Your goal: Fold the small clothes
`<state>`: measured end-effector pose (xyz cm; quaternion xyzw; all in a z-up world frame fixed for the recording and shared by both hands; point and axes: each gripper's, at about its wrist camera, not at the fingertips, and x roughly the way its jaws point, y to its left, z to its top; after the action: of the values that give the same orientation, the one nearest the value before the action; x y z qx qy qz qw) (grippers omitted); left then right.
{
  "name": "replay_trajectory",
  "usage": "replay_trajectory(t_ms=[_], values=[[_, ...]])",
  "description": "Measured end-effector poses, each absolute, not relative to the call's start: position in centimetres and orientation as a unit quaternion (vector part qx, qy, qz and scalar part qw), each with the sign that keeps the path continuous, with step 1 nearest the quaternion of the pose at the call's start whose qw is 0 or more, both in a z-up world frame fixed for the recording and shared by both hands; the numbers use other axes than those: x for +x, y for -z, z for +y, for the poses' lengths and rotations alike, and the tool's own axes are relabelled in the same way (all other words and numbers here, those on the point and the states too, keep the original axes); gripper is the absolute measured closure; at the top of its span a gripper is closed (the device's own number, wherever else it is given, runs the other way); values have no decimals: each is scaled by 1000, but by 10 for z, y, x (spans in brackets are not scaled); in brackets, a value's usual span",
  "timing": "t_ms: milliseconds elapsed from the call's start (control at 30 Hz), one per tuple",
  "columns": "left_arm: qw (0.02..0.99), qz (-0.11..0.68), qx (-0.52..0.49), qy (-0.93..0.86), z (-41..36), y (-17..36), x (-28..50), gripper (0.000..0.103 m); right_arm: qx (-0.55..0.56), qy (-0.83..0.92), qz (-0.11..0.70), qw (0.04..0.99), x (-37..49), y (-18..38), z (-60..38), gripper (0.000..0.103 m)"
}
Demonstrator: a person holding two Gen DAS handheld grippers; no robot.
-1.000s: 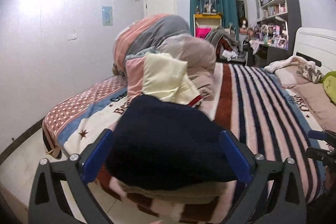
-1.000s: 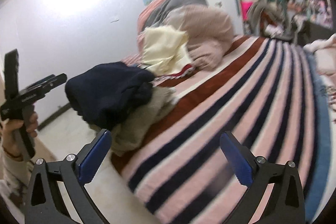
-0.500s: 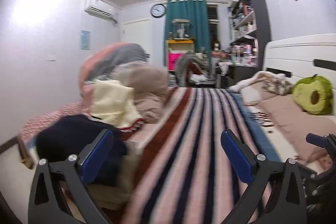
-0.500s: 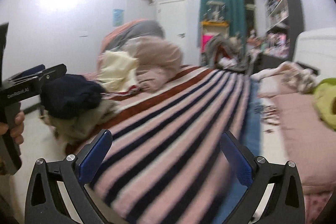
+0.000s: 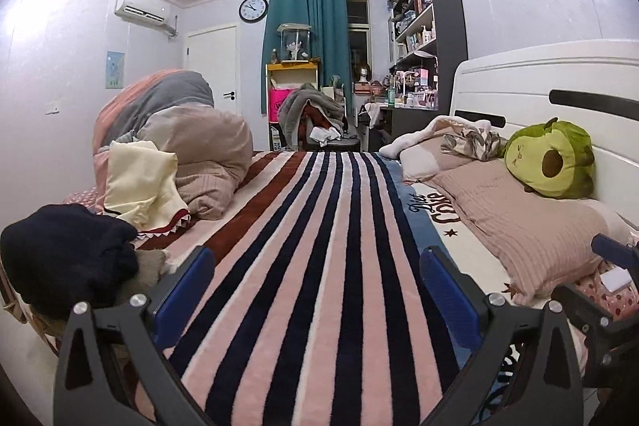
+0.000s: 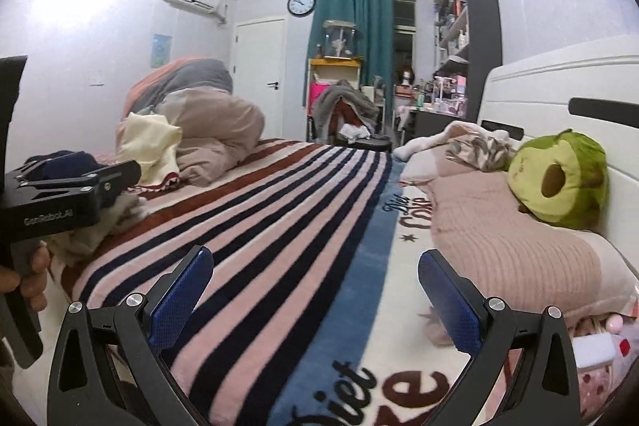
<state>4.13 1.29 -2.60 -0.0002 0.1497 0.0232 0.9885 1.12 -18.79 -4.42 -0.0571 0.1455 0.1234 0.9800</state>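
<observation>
A folded dark navy garment (image 5: 68, 258) lies on a beige garment (image 5: 147, 266) at the bed's near left corner; both also show in the right wrist view, the navy one (image 6: 64, 162) partly behind the left gripper body. A cream garment (image 5: 135, 182) lies against the duvet pile. My left gripper (image 5: 317, 282) is open and empty over the striped blanket (image 5: 319, 226), right of the stack. My right gripper (image 6: 315, 286) is open and empty over the blanket's blue band.
A rolled pink-grey duvet pile (image 5: 179, 130) fills the far left of the bed. A pink pillow (image 5: 511, 222), avocado plush (image 5: 551, 158) and white headboard (image 5: 539, 82) stand at the right. Shelves, a cluttered chair and teal curtain are beyond the bed.
Both grippers have swung right, away from the navy stack at the bed's corner, and now face along the bed. The stack has shifted from centre view to the far left.
</observation>
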Motion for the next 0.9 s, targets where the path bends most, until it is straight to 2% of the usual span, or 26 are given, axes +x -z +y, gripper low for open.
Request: replay_trajectory(t_ms=[900], values=[[989,144,8,-33,19,32,37,2,-51,-104,149,982,26,40,-201,1]])
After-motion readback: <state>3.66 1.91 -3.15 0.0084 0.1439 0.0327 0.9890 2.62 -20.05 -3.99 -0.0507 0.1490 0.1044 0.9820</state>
